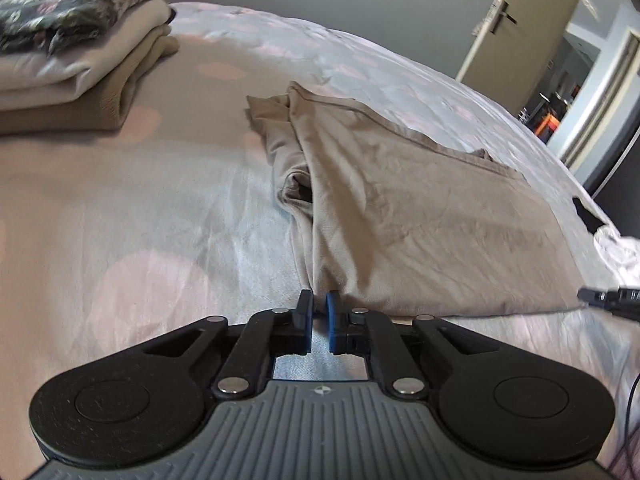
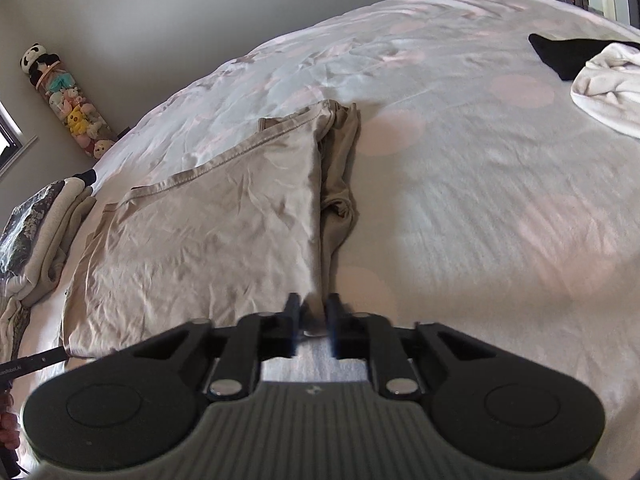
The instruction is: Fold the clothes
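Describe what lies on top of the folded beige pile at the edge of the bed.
A dark patterned garment lies on the stack of folded beige clothes. How many pieces the stack holds, and what is beneath them, is covered.

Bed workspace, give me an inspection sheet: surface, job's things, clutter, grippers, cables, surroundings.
Surface: bedspread, pale with pink dots, wrinkled.
Job's things: beige garment lying flat, sides folded in; folded stack at far left.
Clutter: white cloth over a black item, far right.
Grippers: left gripper shut at the garment's near left corner; right gripper shut on its near right corner.
Cables: thin dark cable at the left view's right edge.
Surroundings: open door; plush toys in a corner.
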Action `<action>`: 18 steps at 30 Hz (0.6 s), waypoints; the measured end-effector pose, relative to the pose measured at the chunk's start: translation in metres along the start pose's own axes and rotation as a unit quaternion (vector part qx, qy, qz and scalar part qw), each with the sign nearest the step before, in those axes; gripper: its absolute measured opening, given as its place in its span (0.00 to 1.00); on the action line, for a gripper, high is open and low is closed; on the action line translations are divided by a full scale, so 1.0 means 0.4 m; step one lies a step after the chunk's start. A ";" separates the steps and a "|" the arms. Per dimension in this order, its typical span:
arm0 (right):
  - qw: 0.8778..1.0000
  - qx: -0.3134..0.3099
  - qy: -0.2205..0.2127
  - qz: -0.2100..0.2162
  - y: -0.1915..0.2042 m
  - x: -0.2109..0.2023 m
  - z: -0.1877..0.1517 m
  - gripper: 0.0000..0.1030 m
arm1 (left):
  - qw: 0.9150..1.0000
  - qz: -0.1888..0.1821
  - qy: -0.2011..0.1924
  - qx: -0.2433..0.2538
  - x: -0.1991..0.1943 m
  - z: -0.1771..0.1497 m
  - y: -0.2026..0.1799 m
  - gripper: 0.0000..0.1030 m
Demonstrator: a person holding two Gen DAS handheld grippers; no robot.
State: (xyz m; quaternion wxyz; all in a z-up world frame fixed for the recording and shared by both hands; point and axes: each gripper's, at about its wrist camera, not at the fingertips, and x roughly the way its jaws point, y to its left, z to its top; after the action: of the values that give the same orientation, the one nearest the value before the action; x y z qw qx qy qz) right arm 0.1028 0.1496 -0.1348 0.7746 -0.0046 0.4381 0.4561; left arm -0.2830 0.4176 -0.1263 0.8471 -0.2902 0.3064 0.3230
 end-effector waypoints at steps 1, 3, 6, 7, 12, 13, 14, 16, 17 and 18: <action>1.000 -0.002 0.001 -0.005 0.000 0.000 -0.002 0.08 | 1.000 0.003 0.000 -0.007 -0.002 0.001 0.003 0.03; 1.000 -0.006 -0.001 -0.014 0.002 -0.004 -0.004 0.07 | 1.000 0.010 0.002 -0.014 -0.007 0.001 0.007 0.03; 1.000 -0.001 -0.004 -0.024 -0.004 -0.013 -0.007 0.07 | 1.000 0.025 0.007 -0.012 -0.021 -0.001 0.010 0.03; 1.000 0.005 -0.004 -0.026 -0.009 -0.016 -0.007 0.07 | 0.999 0.032 0.009 -0.013 -0.027 -0.003 0.012 0.00; 0.999 0.024 -0.011 -0.047 -0.020 -0.042 -0.017 0.10 | 0.997 0.029 -0.002 -0.074 -0.069 -0.022 0.049 0.00; 0.998 0.033 -0.015 -0.046 -0.024 -0.049 -0.019 0.13 | 0.996 0.028 -0.005 -0.086 -0.078 -0.026 0.056 0.00; 0.998 0.043 -0.018 -0.043 -0.028 -0.055 -0.020 0.14 | 0.995 0.030 -0.008 -0.092 -0.083 -0.029 0.053 0.00; 0.997 0.062 -0.026 -0.035 -0.035 -0.067 -0.023 0.28 | 0.994 0.026 -0.011 -0.105 -0.089 -0.035 0.046 0.03; 0.997 0.071 -0.031 -0.029 -0.037 -0.073 -0.024 0.41 | 0.993 0.020 -0.012 -0.113 -0.089 -0.037 0.041 0.10; 0.996 0.078 -0.030 -0.023 -0.037 -0.074 -0.026 0.44 | 0.993 0.016 -0.012 -0.120 -0.085 -0.038 0.037 0.17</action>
State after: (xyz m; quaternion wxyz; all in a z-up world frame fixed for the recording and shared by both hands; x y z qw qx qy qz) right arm 0.1004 0.1160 -0.1268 0.7954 0.0597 0.4488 0.4029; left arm -0.3193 0.4039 -0.1165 0.8046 -0.3809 0.2594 0.3745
